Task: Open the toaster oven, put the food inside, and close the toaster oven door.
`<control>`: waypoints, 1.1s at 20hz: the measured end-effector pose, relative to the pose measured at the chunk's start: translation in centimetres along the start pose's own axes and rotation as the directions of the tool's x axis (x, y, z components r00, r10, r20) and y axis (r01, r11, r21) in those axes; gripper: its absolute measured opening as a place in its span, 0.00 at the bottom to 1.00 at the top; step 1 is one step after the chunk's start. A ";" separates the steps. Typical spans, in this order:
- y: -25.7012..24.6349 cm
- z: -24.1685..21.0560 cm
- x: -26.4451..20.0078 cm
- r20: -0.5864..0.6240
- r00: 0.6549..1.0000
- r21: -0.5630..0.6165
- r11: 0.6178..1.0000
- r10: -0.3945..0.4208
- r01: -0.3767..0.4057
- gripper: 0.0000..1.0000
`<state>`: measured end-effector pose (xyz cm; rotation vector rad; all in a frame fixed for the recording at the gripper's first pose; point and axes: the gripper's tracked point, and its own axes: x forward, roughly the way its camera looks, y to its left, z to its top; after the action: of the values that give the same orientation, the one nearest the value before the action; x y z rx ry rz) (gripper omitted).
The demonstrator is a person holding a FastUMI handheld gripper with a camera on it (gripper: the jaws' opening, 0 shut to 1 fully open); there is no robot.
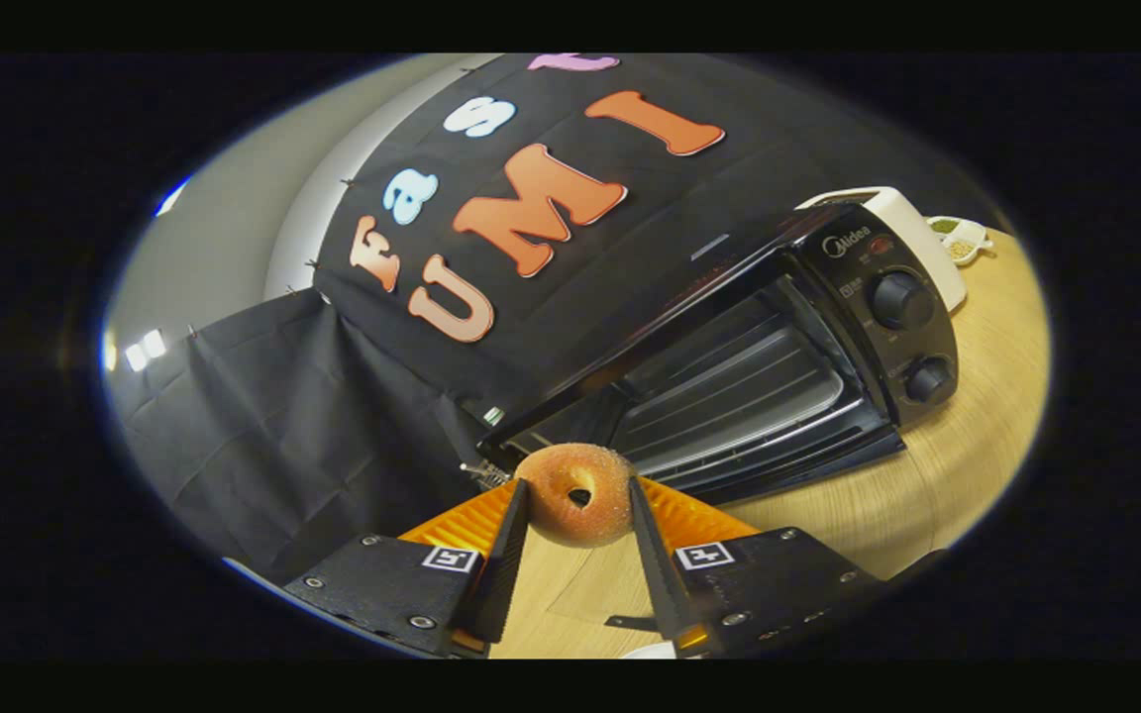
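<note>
- Tongs (578, 500): one unit, seen from rear along both fingers; view rolled, so unit is tilted to one side.
- Fingers (509, 555): set close, converging fwd; each inner face pressed against a side of the doughnut (578, 493).
- State: clamped on load, load upright btwn tips, hole facing cam.
- Load held clear above tabletop (927, 495).

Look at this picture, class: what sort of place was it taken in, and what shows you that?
Probably a staged kitchen booth, not a home. A toaster oven stands open on a wooden table against a black cloth wall, and the tongs grip a doughnut.
</note>
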<state>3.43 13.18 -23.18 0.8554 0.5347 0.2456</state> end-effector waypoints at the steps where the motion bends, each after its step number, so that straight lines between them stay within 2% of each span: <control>1: -0.5 0.4 0.9 0.007 1.000 -0.001 1.000 -0.018 0.018 0.57; 5: -2.6 1.0 4.0 0.013 0.998 0.042 0.997 -0.067 0.067 0.58; 8: -4.3 1.4 6.0 0.022 0.993 0.023 0.993 -0.114 0.114 0.57; 11: -4.4 1.4 7.3 0.024 0.993 0.045 0.992 -0.118 0.117 0.57; 16: -5.5 2.1 8.6 0.058 0.982 -0.030 0.983 -0.181 0.183 0.58; 22: -4.8 3.0 8.8 0.128 0.973 -0.134 0.969 -0.191 0.208 0.81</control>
<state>12.40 11.80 -28.30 0.6626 0.4854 0.0503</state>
